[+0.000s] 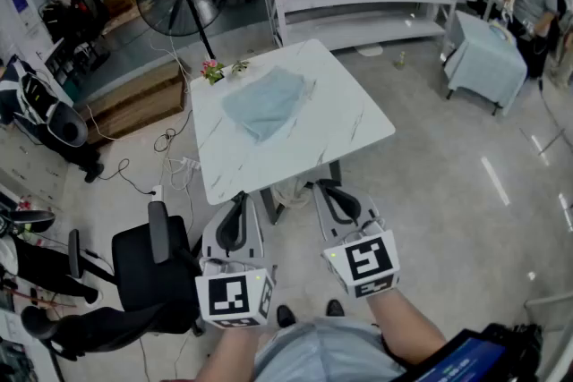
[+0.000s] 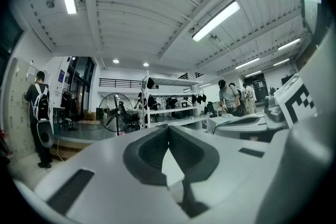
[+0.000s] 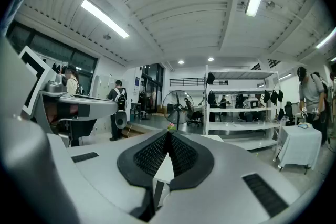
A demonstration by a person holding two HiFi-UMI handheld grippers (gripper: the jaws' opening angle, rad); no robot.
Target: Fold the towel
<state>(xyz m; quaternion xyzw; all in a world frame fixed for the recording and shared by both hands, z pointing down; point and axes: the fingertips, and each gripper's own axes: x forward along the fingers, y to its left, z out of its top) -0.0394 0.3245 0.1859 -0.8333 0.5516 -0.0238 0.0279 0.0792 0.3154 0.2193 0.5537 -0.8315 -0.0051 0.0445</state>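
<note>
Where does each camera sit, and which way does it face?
Head view: on the person's head, looking steeply down at the table with the towel; both forearms, the left gripper and the right gripper show.
Left gripper view: on the left gripper, looking level along its shut jaws; the right gripper shows at right.
Right gripper view: on the right gripper, looking level along its shut jaws; the left gripper shows at left.
Shared: both gripper views show the fan and shelves.

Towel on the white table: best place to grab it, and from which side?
The towel lies roughly flat but askew on the table, with one corner nearest the person. Probably pinch that corner and a neighbouring one, coming in low from the table's near edge.
</note>
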